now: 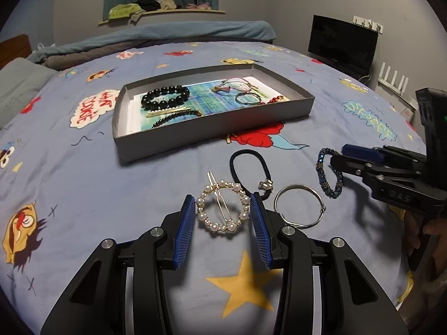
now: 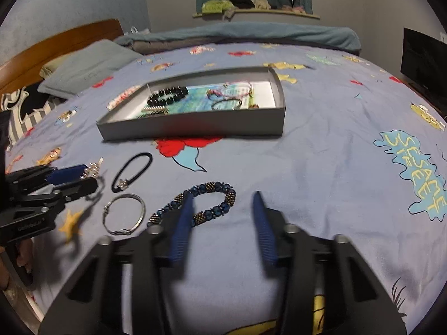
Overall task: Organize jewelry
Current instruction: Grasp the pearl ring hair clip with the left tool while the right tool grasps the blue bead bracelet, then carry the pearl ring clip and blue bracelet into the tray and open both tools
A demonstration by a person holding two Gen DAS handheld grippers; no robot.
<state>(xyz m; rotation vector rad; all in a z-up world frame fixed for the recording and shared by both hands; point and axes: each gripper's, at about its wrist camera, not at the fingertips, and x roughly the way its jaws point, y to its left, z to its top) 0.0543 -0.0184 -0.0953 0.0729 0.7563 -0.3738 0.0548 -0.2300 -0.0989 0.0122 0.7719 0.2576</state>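
A round pearl hair clip [image 1: 223,209] lies on the bedsheet between the blue pads of my left gripper [image 1: 222,195], which touch its two sides. The right wrist view shows that gripper [image 2: 89,176] at the left with the clip [image 2: 93,167] at its tips. A blue beaded bracelet [image 2: 218,187] lies under my right gripper [image 2: 223,194]. Its left finger lies over the bracelet and the right finger stands clear of it. From the left wrist, the right gripper [image 1: 338,155] is at the bracelet [image 1: 320,167]. A grey tray [image 1: 212,136] holding several pieces sits beyond.
A black hair tie [image 1: 265,185] and a silver bangle [image 1: 296,186] lie between the two grippers. A pillow [image 2: 83,67] and wooden headboard [image 2: 56,42] are at the far left. A dark monitor [image 1: 342,42] stands off the bed's right edge.
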